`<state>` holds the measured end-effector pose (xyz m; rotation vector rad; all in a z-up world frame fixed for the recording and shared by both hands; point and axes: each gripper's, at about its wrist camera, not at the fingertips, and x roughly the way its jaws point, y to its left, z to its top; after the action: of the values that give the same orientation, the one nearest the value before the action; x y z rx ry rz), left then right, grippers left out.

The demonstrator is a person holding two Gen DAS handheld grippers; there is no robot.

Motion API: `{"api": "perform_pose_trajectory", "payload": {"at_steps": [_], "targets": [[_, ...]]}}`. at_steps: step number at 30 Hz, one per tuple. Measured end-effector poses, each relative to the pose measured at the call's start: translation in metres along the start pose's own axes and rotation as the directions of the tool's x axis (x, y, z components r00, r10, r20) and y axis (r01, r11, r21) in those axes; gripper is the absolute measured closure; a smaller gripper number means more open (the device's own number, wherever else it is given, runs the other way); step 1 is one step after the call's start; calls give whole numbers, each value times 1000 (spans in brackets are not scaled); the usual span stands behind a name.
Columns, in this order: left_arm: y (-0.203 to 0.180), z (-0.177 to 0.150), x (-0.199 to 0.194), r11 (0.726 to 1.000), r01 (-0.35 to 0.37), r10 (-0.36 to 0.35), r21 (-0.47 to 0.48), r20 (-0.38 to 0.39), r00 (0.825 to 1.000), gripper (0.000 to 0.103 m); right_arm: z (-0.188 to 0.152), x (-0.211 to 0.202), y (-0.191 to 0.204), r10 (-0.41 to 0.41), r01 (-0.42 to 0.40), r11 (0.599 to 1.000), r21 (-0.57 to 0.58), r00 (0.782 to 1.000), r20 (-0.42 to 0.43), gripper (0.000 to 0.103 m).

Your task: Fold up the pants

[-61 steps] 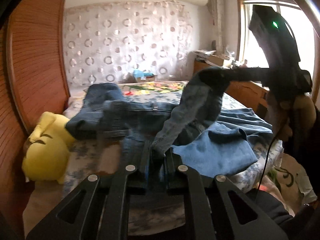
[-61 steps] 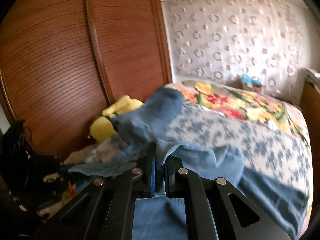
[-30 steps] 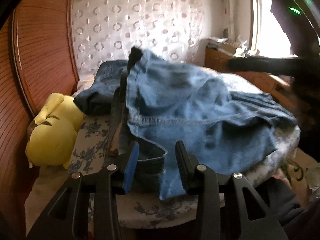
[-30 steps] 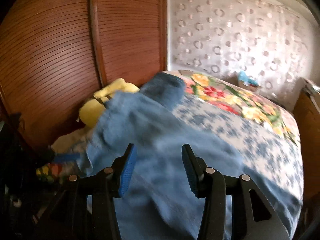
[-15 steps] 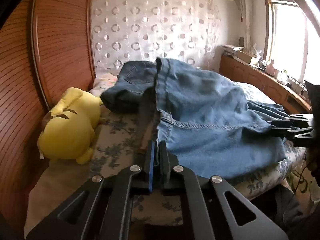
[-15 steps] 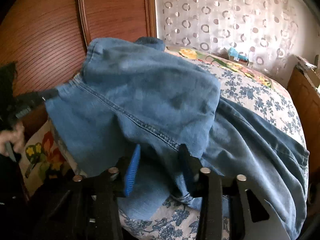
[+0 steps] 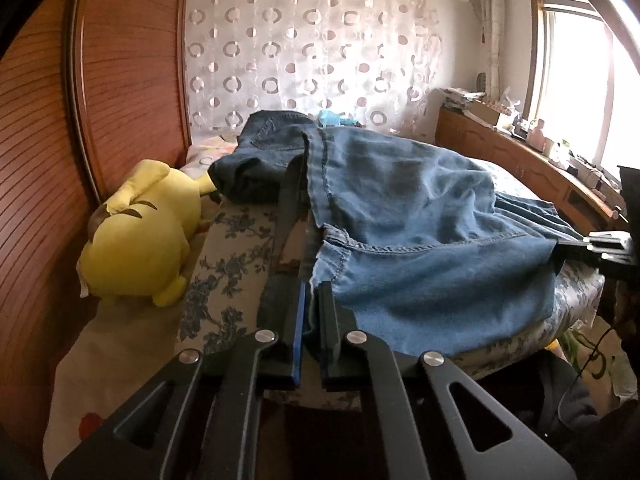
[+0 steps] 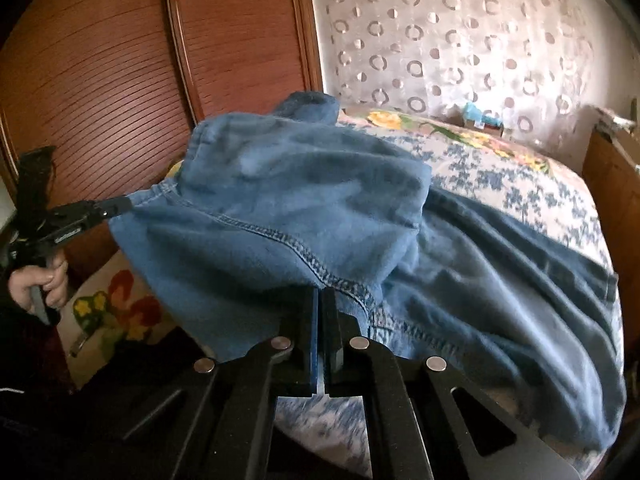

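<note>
On bed [image 7: 232,248], two tools, left tool [image 7: 311,304] and right tool [image 8: 319,308], each pinch one pants [image 7: 420,232].

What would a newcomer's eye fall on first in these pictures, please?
Most likely the light blue denim pants spread over the floral-sheeted bed, each near corner pinched by a shut claw: the left claw and the right claw. Next, the bright yellow plush toy lying against the wooden wardrobe beside the bed.
</note>
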<state>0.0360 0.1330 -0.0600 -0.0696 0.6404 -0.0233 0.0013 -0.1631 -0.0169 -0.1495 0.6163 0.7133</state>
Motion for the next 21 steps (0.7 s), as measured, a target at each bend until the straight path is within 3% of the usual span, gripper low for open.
{"api": "perform_pose_trajectory", "payload": {"at_steps": [4,11,17,21], "targets": [[-6,3,1,1000,10,-9,6,-6,1000,83,-5,6,0,-29,30,999,18,999,-22,102],[-19,12,-9,999,33,-34,30,31,999,24,-9,-11,-5,-31,26,994,109,999,41,86],[-47,22,-5,996,62,-66,60,70,995,24,-23,-23,-11,-70,54,982,179,994,84,64],[-70,28,4,994,77,-82,82,55,995,24,-32,-29,-18,-85,62,976,210,991,102,61]]}}
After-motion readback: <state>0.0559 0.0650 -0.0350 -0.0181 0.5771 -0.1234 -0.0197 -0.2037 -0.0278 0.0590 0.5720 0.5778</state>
